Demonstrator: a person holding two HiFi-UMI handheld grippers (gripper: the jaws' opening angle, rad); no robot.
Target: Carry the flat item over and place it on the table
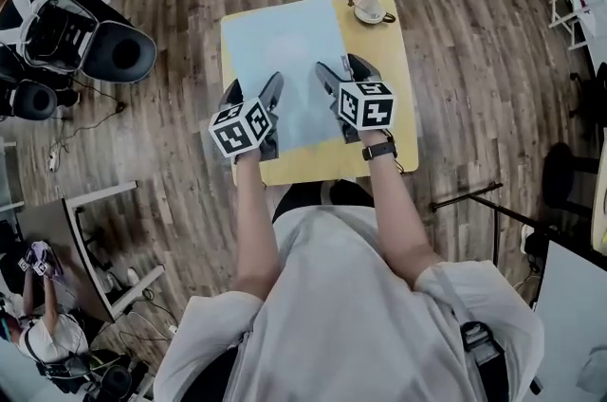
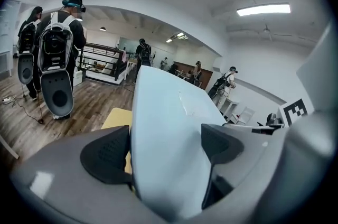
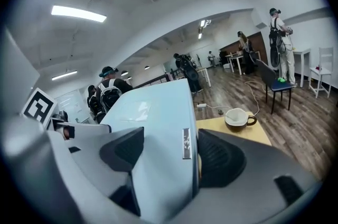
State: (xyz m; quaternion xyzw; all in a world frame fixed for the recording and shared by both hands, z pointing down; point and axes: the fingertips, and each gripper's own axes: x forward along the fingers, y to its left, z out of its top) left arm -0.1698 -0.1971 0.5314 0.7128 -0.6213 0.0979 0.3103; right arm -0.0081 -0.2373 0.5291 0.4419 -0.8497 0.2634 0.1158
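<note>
Left claw (image 1: 254, 92), right claw (image 1: 343, 73) clamp blue sheet (image 1: 280, 49) over table (image 1: 391, 78); cup (image 1: 368, 9) contents unclear.

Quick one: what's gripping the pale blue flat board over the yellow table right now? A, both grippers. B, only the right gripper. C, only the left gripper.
A: the left gripper and the right gripper each have their jaws closed on the pale blue flat board, as each gripper view shows.

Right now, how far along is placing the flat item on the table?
Done: the board is over the table. In hand: left gripper and right gripper are both shut on its near edge. Left: lay it flat and release; whether it already touches the table is unclear.
</note>
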